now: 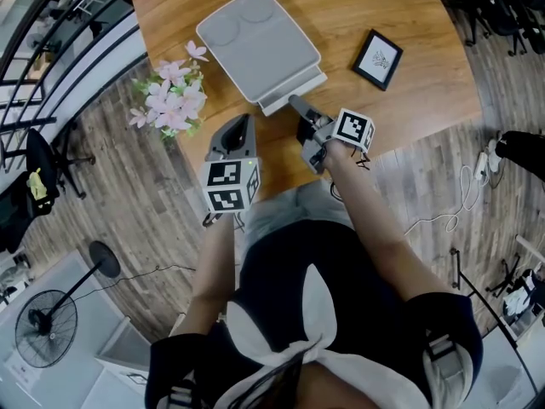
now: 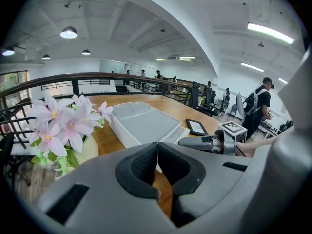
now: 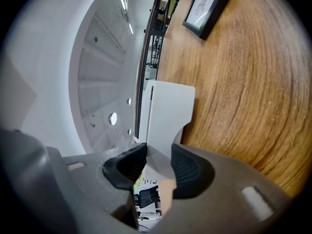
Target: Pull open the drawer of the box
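The right tool (image 3: 157, 164) pinches the lip of the drawer (image 1: 294, 86) at the grey box's (image 1: 255, 41) 5 o'clock edge, apparently aligned for a straight pull toward the person; the left tool (image 1: 241, 123), pressed together and empty, hovers at 7 o'clock, clear of the drawer's path.

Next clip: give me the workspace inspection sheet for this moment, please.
Surface: wooden table, no damage seen.
Job's things: grey box; its drawer stands slightly out.
Clutter: pink flowers; framed picture.
Grippers: right gripper clamped on the drawer's front; left gripper shut, empty, near the box.
Cables: white cable on the floor.
Surroundings: railing; floor fan.
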`<state>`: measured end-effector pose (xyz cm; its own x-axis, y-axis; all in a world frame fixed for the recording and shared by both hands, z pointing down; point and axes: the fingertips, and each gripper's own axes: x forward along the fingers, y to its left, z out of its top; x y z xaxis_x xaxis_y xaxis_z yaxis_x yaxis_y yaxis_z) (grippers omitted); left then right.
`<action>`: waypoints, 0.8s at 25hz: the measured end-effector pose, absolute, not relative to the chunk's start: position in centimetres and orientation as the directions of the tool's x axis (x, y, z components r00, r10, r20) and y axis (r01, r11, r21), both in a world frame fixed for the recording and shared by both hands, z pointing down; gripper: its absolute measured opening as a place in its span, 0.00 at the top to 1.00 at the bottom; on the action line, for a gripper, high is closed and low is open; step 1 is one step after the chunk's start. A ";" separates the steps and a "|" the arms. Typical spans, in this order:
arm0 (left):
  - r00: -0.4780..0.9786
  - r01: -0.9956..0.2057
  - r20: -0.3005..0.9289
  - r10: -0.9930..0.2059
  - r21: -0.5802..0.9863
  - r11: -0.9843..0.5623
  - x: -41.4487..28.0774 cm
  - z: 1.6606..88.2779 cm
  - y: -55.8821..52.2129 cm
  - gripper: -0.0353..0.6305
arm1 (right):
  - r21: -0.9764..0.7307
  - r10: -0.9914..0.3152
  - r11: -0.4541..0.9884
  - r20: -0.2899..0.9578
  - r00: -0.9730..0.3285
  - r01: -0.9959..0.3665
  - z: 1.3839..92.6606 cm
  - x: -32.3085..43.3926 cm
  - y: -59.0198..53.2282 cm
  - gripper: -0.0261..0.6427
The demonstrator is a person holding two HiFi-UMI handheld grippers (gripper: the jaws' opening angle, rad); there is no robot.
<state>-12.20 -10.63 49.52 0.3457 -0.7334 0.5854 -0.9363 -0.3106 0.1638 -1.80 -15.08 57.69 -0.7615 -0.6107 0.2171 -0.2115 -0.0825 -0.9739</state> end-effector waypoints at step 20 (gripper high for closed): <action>0.330 -0.942 0.585 -0.741 0.160 -0.294 -11.8 49.4 -9.5 0.92 | -0.973 -0.602 -0.104 0.228 -0.766 -0.209 57.6 -0.8 -13.8 0.74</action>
<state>-11.80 -9.51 49.42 0.3304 -0.7407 0.5850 -0.9424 -0.2937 0.1604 -0.84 -13.80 57.62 -0.7656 -0.6015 0.2283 -0.2085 -0.1037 -0.9725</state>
